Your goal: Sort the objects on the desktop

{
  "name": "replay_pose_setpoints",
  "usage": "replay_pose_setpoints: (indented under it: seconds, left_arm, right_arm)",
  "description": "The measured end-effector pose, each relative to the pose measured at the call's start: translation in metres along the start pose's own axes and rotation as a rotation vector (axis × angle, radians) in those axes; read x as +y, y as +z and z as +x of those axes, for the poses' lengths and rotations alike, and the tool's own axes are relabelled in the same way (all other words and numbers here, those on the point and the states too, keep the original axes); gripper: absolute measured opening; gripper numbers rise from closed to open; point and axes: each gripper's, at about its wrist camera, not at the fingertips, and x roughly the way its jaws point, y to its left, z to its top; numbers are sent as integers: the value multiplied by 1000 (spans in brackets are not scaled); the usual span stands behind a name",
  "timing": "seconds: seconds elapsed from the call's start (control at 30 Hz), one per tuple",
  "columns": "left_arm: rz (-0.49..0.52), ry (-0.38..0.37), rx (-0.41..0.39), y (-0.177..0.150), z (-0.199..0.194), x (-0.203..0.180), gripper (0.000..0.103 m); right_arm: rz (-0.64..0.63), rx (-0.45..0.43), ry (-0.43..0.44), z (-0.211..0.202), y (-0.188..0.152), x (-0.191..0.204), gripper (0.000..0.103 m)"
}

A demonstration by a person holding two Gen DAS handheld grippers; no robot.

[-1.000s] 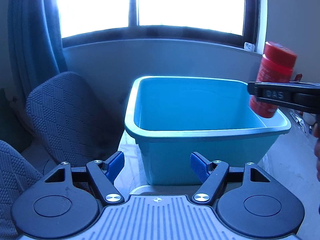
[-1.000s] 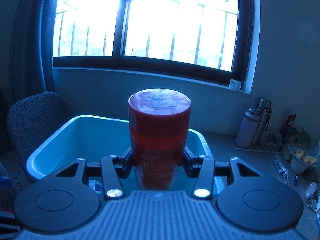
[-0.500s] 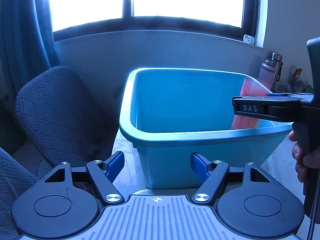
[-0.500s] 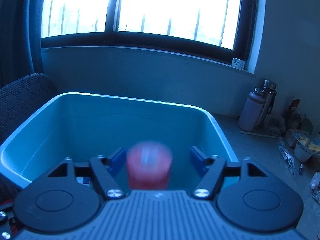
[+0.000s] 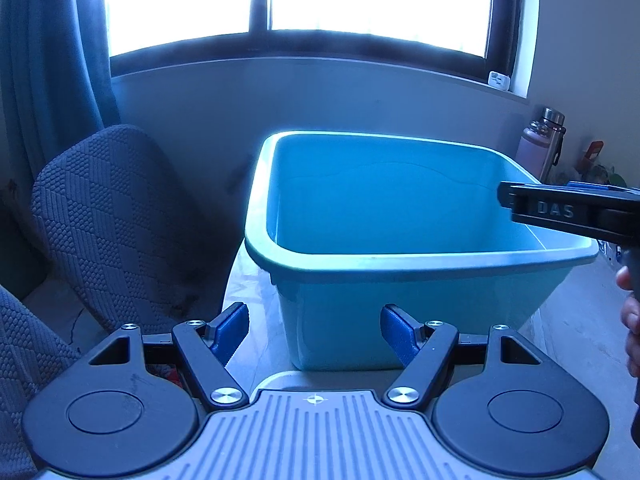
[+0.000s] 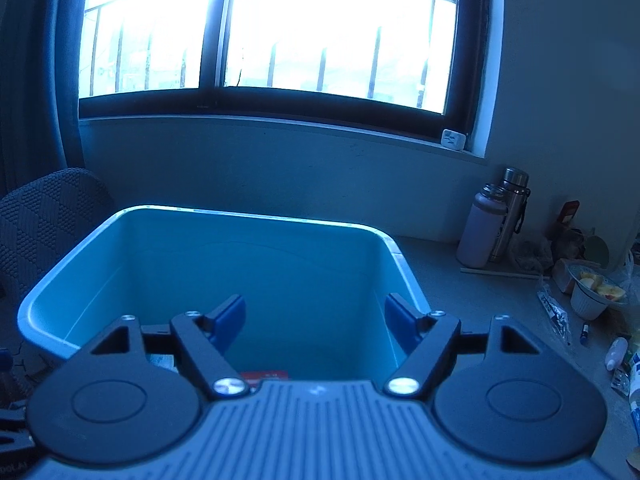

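Note:
A light blue plastic tub point(image 5: 420, 258) stands on the desk in front of me; it also shows in the right wrist view point(image 6: 256, 216). My right gripper point(image 6: 316, 322) is open and empty above the tub's near right part. A sliver of the red bottle point(image 6: 264, 376) shows at the tub's bottom, just behind the gripper body. My left gripper point(image 5: 314, 334) is open and empty, in front of the tub's near wall. The right gripper's side also shows in the left wrist view point(image 5: 560, 210), over the tub's right rim.
Two flasks point(image 6: 492, 226) stand by the wall at the right. A white cup of food point(image 6: 594, 294), wrappers and small bottles point(image 6: 616, 354) lie on the desk at the far right. A grey upholstered chair point(image 5: 112, 220) stands left of the tub.
My right gripper opened and let the red bottle go; it fell into the tub. The right gripper now sits empty above the tub. The left gripper stayed open.

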Motion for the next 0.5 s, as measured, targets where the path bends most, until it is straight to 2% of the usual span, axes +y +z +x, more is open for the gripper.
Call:
replay_pose_setpoints:
  seconds: [0.23, 0.3, 0.5]
  left_arm:
    - [16, 6, 25, -14, -18, -14, 75]
    - [23, 16, 35, -20, -25, -18, 75]
    - [8, 24, 55, -43, -50, -29, 75]
  right_arm:
    - [35, 16, -18, -35, -17, -22, 78]
    - [46, 37, -20, -45, -24, -28, 81]
    - [65, 101, -21, -71, -50, -43, 82]
